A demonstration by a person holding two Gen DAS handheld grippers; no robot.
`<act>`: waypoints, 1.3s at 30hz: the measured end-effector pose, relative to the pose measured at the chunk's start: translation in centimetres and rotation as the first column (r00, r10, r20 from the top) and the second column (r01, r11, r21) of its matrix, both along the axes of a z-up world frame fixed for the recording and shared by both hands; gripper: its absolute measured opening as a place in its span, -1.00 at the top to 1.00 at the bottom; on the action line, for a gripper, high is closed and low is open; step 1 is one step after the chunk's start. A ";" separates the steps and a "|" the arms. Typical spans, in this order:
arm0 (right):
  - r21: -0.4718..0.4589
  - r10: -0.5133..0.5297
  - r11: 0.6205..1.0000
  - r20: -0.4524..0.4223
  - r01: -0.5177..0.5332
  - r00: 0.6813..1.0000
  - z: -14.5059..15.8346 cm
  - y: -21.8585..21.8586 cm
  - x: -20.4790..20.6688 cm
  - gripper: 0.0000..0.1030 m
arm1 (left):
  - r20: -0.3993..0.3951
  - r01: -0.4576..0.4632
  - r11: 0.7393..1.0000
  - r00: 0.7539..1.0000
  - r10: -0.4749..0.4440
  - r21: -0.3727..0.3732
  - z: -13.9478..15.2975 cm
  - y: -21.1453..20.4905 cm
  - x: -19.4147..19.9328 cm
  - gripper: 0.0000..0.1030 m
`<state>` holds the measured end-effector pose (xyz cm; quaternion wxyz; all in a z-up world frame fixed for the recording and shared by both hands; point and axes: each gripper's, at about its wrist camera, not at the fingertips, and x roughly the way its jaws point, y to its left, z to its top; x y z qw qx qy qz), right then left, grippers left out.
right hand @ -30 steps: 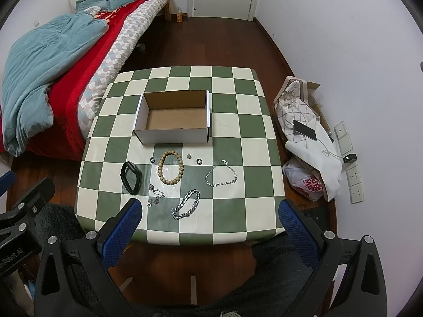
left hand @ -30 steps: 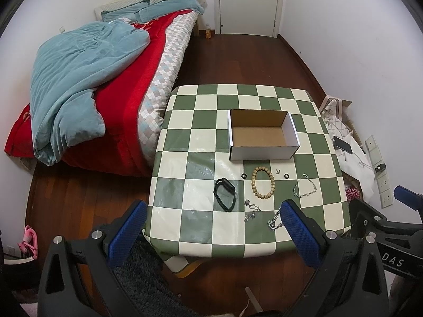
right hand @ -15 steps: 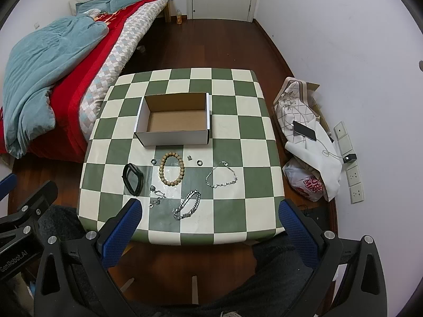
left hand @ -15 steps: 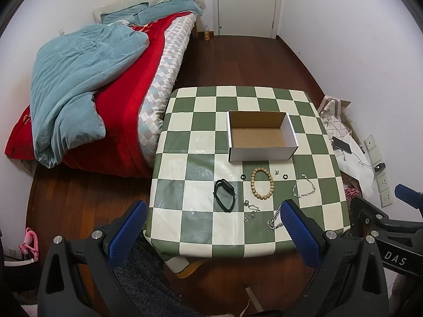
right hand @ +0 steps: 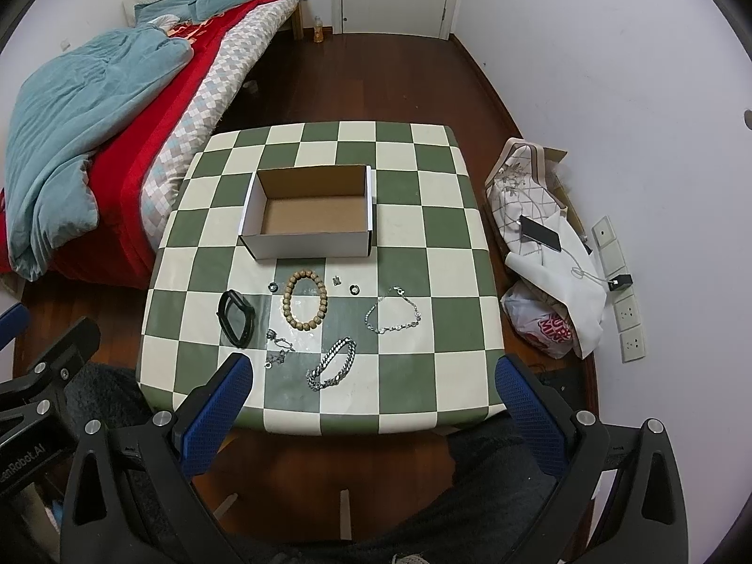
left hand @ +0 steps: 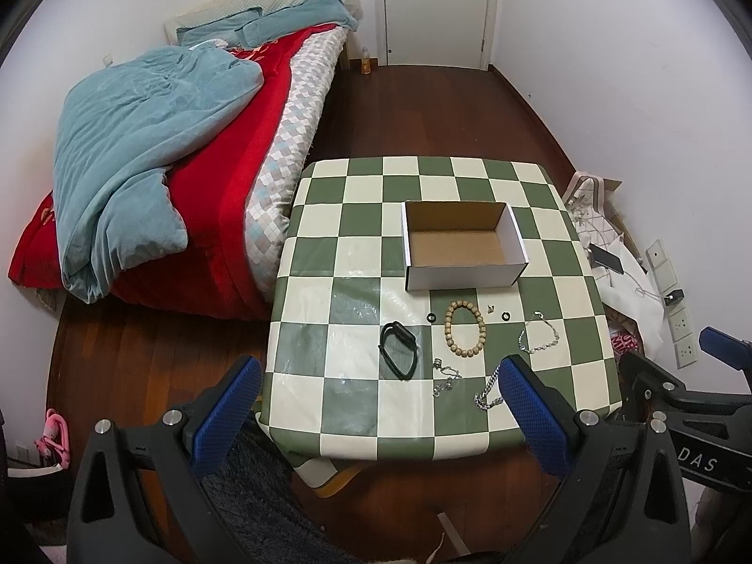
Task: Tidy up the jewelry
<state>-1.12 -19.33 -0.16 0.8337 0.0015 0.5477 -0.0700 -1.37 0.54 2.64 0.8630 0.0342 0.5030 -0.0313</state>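
Observation:
An empty white cardboard box (left hand: 463, 244) (right hand: 310, 216) stands on the green-and-cream checked table (left hand: 338, 310) (right hand: 423, 235). In front of it lie a wooden bead bracelet (left hand: 464, 334) (right hand: 304, 300), a black band (left hand: 398, 350) (right hand: 236, 317), a thin silver chain (left hand: 539, 339) (right hand: 394, 316), a thick silver chain (right hand: 332, 364) (left hand: 489, 392), a small silver piece (right hand: 278, 348) and two small dark rings (right hand: 272, 287) (right hand: 354, 289). My left gripper (left hand: 376, 413) and right gripper (right hand: 373, 404) are both open and empty, held high above the near table edge.
A bed (left hand: 225, 141) with a red cover and blue blanket lies left of the table. Bags and a phone (right hand: 540, 235) lie on the floor at the right by the wall. A closed door (left hand: 437, 4) is at the back.
Both grippers have drawn back and up a little, so the table looks slightly smaller and lower. Nothing on the table has moved.

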 end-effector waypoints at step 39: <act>0.017 -0.132 0.991 -0.023 0.132 0.991 -3.7 -5.4 2.6 -1.00 | 0.061 -0.030 0.960 0.998 0.014 0.280 -7.2 -2.4 4.0 -1.00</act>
